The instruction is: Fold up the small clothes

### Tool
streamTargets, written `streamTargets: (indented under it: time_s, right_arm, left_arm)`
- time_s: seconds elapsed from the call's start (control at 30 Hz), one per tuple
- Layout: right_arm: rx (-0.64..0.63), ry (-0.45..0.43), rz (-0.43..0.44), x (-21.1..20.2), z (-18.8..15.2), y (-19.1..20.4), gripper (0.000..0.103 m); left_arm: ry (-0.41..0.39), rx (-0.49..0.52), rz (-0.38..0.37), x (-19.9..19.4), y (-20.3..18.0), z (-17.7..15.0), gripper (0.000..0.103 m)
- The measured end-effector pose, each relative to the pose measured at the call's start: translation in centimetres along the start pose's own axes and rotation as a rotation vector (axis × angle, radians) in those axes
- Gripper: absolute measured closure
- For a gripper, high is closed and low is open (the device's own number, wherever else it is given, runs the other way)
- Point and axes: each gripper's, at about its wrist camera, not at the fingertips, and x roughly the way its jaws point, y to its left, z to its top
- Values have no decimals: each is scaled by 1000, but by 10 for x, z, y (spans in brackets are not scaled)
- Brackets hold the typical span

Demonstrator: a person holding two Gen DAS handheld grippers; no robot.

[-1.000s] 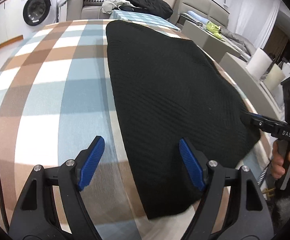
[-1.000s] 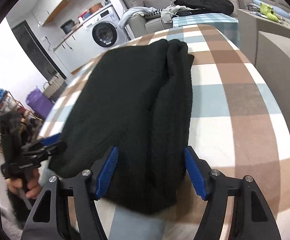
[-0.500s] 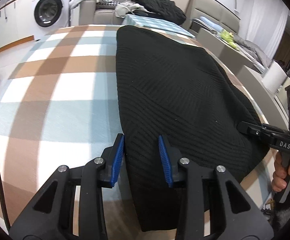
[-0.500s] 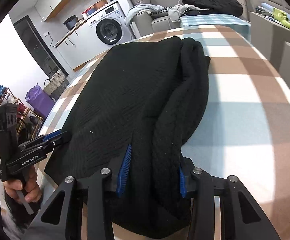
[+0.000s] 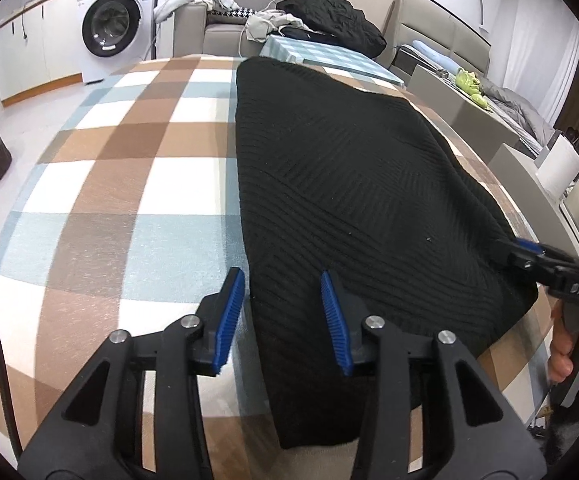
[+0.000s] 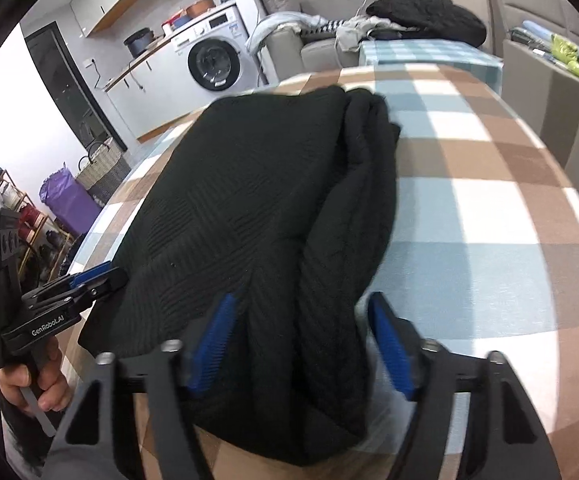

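Sweater (image 5: 353,184), one black knit piece, lies folded lengthwise on the checked tablecloth (image 5: 121,184), and we work it with two tongs. Our left gripper (image 5: 281,312) straddles its near left edge, jaws opening, pads clear of the cloth; our right gripper (image 6: 301,340) spans the bunched right fold, jaws opening wide and not pressing it. Half a second ago both were pinched tight on the knit. One washing machine (image 5: 113,28) stands behind.

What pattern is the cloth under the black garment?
Checked tablecloth in brown, pale blue and white squares; clearest in the left wrist view, left of the black garment.
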Motion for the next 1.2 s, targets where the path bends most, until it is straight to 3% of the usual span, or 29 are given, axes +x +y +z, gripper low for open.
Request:
streamTargets:
  time_s: [0.03,0.07,0.13,0.2,0.27,0.47,0.63,0.83,1.1,1.2]
  right_arm:
    - [4,-12,-5,-6,0,-1,15]
    - [5,-22,-5,-10,1,-3,9]
    - [-16,-81,9,-26,2,-3,3]
    - [-47,-139,1,-40,3,-1,0]
    - [-80,-192,-17,-52,2,3,0]
    - [-154,-294,-7,-75,-11,11,0]
    - [-163,-342,32,-81,-28,18,0]
    - [-145,-373,49,-82,-49,21,0]
    - [-148,-421,100,-84,-60,23,0]
    - [-144,-401,113,-77,-61,22,0]
  left_arm:
    - [-18,3,6,-5,-1,-1,51]
    - [-33,4,12,-10,-2,-2,34]
    - [-86,12,24,-24,-3,-5,17]
    - [-132,36,26,-36,-5,-8,12]
    - [-173,51,40,-47,-6,-13,1]
    - [-287,51,69,-70,-3,-28,1]
    - [-309,26,77,-79,-1,-40,1]
    - [-317,5,33,-92,-1,-56,1]
    - [-369,65,15,-102,-16,-72,1]
    - [-373,63,18,-102,-16,-74,1]
